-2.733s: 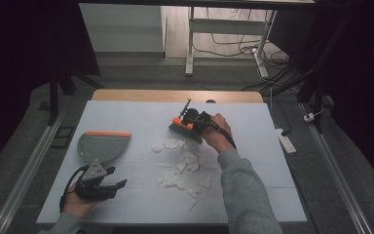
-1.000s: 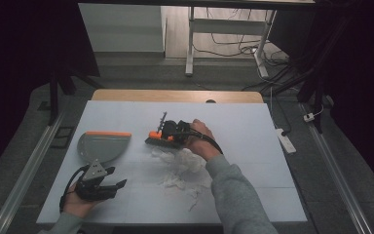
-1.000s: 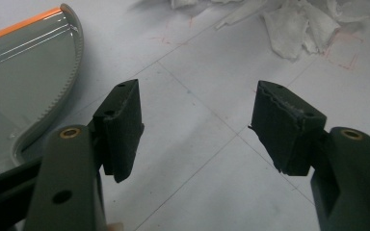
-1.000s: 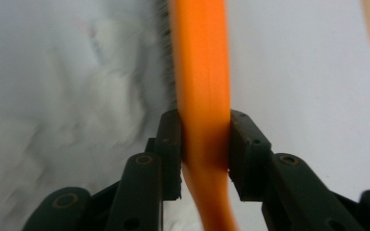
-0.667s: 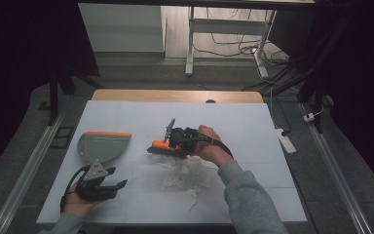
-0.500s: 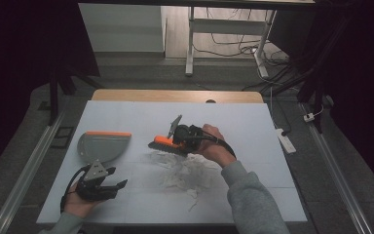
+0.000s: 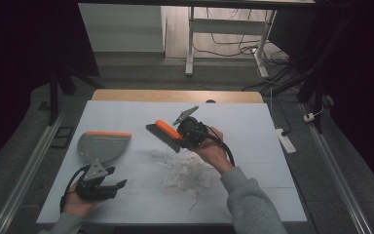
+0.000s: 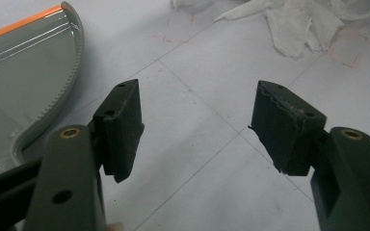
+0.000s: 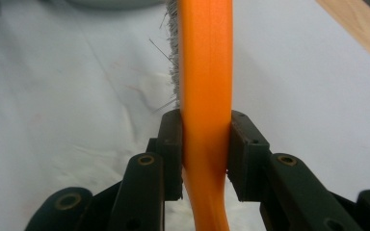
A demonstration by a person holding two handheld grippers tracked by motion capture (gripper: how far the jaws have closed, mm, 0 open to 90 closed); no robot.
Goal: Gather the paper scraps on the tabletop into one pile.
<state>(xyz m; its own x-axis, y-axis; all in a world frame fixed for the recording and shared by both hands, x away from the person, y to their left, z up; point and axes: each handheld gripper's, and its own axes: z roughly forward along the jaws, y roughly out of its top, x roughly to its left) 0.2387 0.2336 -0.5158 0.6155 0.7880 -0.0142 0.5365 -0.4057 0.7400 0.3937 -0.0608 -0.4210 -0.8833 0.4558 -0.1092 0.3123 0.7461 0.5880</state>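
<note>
An orange-handled brush (image 7: 163, 132) with grey bristles hangs above the white table, my right gripper (image 7: 184, 138) shut on its handle (image 9: 205, 96). Below and to the right of it lies a heap of torn white paper scraps (image 7: 182, 170). A grey dustpan with an orange edge (image 7: 102, 145) lies flat at the left; its toothed rim (image 8: 53, 103) shows in the left gripper view. My left gripper (image 7: 116, 187) rests near the front left of the table, open, with bare table between its pads (image 8: 123, 126). Some scraps (image 8: 298, 26) lie ahead of it to the right.
The white table sheet (image 7: 253, 131) has a wooden strip (image 7: 175, 95) along its far edge. A white power strip (image 7: 285, 139) lies off the right side. Metal rails (image 7: 27, 170) run along both sides, and a desk frame with cables (image 7: 224, 44) stands behind.
My right gripper has carried the brush across the paper heap toward the left, then lifted it and drawn it back a little. The scraps have bunched closer together. My left gripper has stayed put.
</note>
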